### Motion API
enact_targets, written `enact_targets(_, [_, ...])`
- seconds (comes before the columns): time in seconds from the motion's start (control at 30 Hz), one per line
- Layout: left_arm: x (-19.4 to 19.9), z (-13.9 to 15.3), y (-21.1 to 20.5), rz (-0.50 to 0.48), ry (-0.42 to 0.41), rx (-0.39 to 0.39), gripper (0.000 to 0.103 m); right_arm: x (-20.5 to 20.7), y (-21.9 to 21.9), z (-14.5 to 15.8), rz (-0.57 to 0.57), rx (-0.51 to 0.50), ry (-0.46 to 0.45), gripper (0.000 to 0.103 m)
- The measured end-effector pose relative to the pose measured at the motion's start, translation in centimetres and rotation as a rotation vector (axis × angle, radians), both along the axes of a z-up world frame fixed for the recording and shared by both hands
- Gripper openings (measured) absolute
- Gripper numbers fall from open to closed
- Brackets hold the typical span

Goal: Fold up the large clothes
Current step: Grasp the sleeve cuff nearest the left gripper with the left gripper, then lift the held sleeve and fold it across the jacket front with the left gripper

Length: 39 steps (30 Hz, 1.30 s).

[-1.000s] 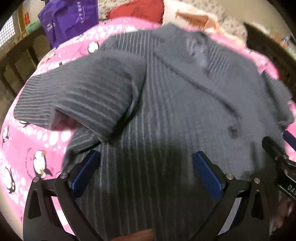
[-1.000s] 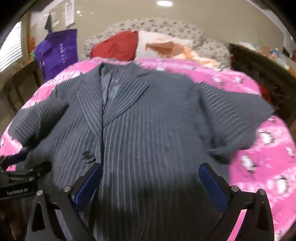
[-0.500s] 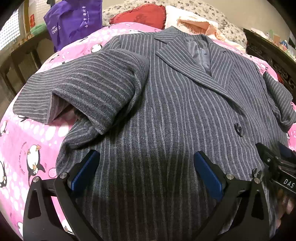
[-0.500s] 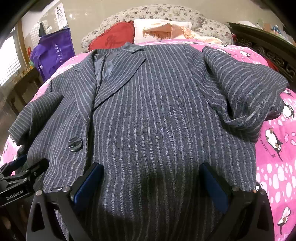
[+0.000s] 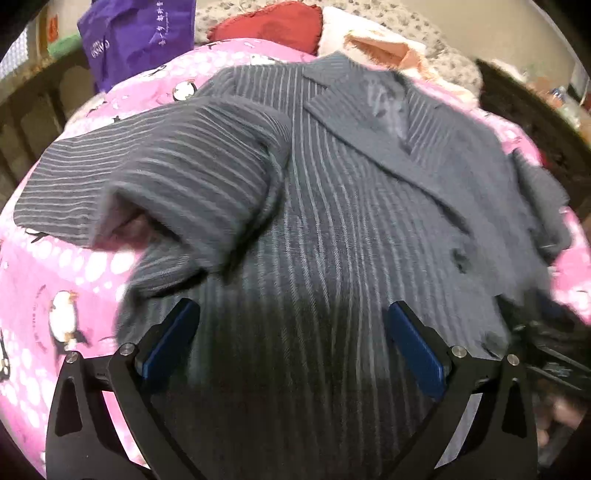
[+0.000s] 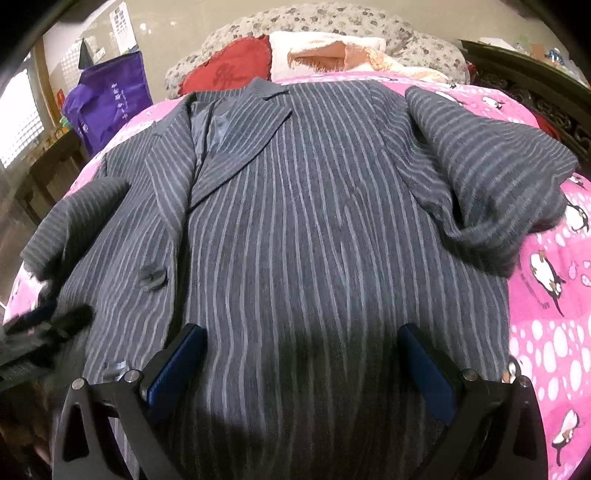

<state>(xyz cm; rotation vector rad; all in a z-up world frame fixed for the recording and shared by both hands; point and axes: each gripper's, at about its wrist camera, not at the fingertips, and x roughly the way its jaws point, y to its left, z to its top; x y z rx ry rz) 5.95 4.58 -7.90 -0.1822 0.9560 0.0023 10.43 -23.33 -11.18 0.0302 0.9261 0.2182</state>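
Observation:
A grey pinstriped jacket point(image 5: 332, 206) point(image 6: 314, 206) lies face up on a pink penguin-print bedspread point(image 5: 55, 280) point(image 6: 546, 295), collar towards the pillows. Both sleeves are folded in over the sides. A dark button point(image 6: 151, 277) sits at the front closure. My left gripper point(image 5: 291, 332) hovers open over the jacket's lower left part, nothing between its blue pads. My right gripper point(image 6: 303, 354) hangs open over the lower right part, also empty. In each wrist view the other gripper appears blurred at the frame's edge.
A red cushion point(image 6: 229, 70), a white and orange pillow point(image 6: 332, 51) and a floral bolster point(image 6: 314, 20) lie at the head of the bed. A purple bag point(image 6: 110, 96) stands at the left by wooden furniture. Dark carved wood point(image 6: 535, 81) borders the right side.
Both grippers have shifted slightly over the jacket's lower hem area and stay open. The left wrist view is blurred from motion. The jacket lies as before.

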Motion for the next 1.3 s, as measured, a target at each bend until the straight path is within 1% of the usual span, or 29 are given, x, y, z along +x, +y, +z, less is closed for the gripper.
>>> enact_targets(0.07, [-1.5, 2.2, 2.7, 0.014, -0.055, -0.047, 0.103, -1.0, -0.4, 0.0, 0.018, 0.003, 0.002, 0.103])
enact_targets(0.1, [-2.1, 2.9, 4.0, 0.024, -0.078, -0.05, 0.103, -1.5, -0.6, -0.1, 0.027, 0.012, -0.002, 0.103])
enact_targets(0.17, [-3.0, 4.3, 8.3, 0.072, -0.133, -0.038, 0.103, -1.9, -0.9, -0.1, 0.033, 0.025, -0.012, 0.103])
enact_targets(0.23, [-3.2, 4.5, 12.9, 0.154, -0.16, -0.02, 0.103, -1.9, -0.8, -0.2, 0.029, 0.023, -0.015, 0.103])
enact_targets(0.3, [-2.6, 3.9, 18.0, 0.255, -0.136, -0.013, 0.102, -1.8, -0.5, -0.2, 0.025, 0.013, -0.019, 0.103])
enact_targets(0.33, [-2.3, 3.3, 20.7, 0.319, -0.135, -0.028, 0.102, -1.7, -0.5, -0.2, 0.024, 0.013, -0.019, 0.103])
enact_targets(0.37, [-2.1, 2.5, 22.8, 0.363, -0.123, -0.06, 0.102, -1.6, -0.5, -0.2, 0.024, 0.016, -0.018, 0.103])
enact_targets(0.4, [-1.8, 1.5, 24.5, 0.387, -0.097, -0.111, 0.102, -1.6, -0.6, -0.2, 0.024, 0.021, -0.017, 0.103])
enact_targets(0.43, [-1.4, 0.3, 25.9, 0.392, -0.071, -0.201, 0.102, -1.6, -0.6, -0.2, 0.024, 0.023, -0.017, 0.103])
enact_targets(0.47, [-1.0, -1.0, 27.1, 0.383, -0.054, -0.318, 0.102, -1.6, -0.6, -0.2, 0.024, 0.023, -0.017, 0.103])
enact_targets(0.5, [-1.0, -1.5, 27.8, 0.385, -0.079, -0.359, 0.102, -1.6, -0.6, -0.2, 0.024, 0.023, -0.018, 0.103])
enact_targets(0.53, [-1.0, -1.4, 28.0, 0.381, -0.114, -0.37, 0.102, -1.6, -0.6, -0.3, 0.024, 0.024, -0.018, 0.103])
enact_targets(0.57, [-0.6, -1.4, 28.2, 0.363, -0.135, -0.401, 0.102, -1.6, -0.6, -0.3, 0.024, 0.024, -0.018, 0.103])
enact_targets(0.6, [-0.1, -1.5, 28.4, 0.348, -0.141, -0.429, 0.102, -1.6, -0.6, -0.3, 0.024, 0.027, -0.017, 0.103])
enact_targets(0.67, [0.7, -1.5, 28.5, 0.312, -0.156, -0.446, 0.102, -1.5, -0.6, -0.3, 0.024, 0.028, -0.016, 0.103])
enact_targets(0.73, [1.7, -1.3, 28.2, 0.285, -0.166, -0.436, 0.102, -1.4, -0.5, -0.3, 0.025, 0.03, -0.015, 0.103])
enact_targets(0.8, [2.1, -0.9, 27.9, 0.28, -0.191, -0.441, 0.102, -1.4, -0.5, -0.3, 0.024, 0.031, -0.015, 0.103])
enact_targets(0.87, [2.2, -0.4, 28.1, 0.314, -0.225, -0.436, 0.102, -1.3, -0.5, -0.3, 0.024, 0.031, -0.016, 0.103])
enact_targets(0.93, [2.6, -0.1, 28.2, 0.361, -0.234, -0.408, 0.1, -1.3, -0.5, -0.3, 0.024, 0.034, -0.015, 0.103])
enact_targets(1.0, [3.5, -0.4, 28.2, 0.382, -0.193, -0.379, 0.083, -1.3, -0.5, -0.3, 0.023, 0.034, -0.015, 0.103])
enact_targets(1.03, [4.1, -0.7, 27.9, 0.381, -0.151, -0.352, 0.062, -1.2, -0.6, -0.3, 0.023, 0.034, -0.015, 0.103])
enact_targets(1.07, [4.6, -0.9, 27.6, 0.384, -0.117, -0.3, 0.044, -1.2, -0.6, -0.3, 0.023, 0.035, -0.016, 0.103])
enact_targets(1.1, [4.6, -0.8, 27.3, 0.398, -0.102, -0.243, 0.035, -1.1, -0.6, -0.3, 0.022, 0.035, -0.016, 0.103])
enact_targets(1.13, [4.5, -0.7, 27.2, 0.407, -0.101, -0.219, 0.021, -1.1, -0.6, -0.3, 0.022, 0.034, -0.016, 0.103])
enact_targets(1.17, [4.3, -0.3, 27.3, 0.418, -0.113, -0.228, 0.008, -1.1, -0.6, -0.3, 0.022, 0.035, -0.016, 0.103])
enact_targets(1.23, [3.7, 1.2, 27.3, 0.448, -0.146, -0.179, 0.007, -1.1, -0.5, -0.3, 0.022, 0.036, -0.017, 0.103])
enact_targets(1.3, [2.7, 4.0, 27.9, 0.479, -0.227, -0.125, 0.007, -1.1, -0.5, -0.3, 0.022, 0.035, -0.017, 0.103])
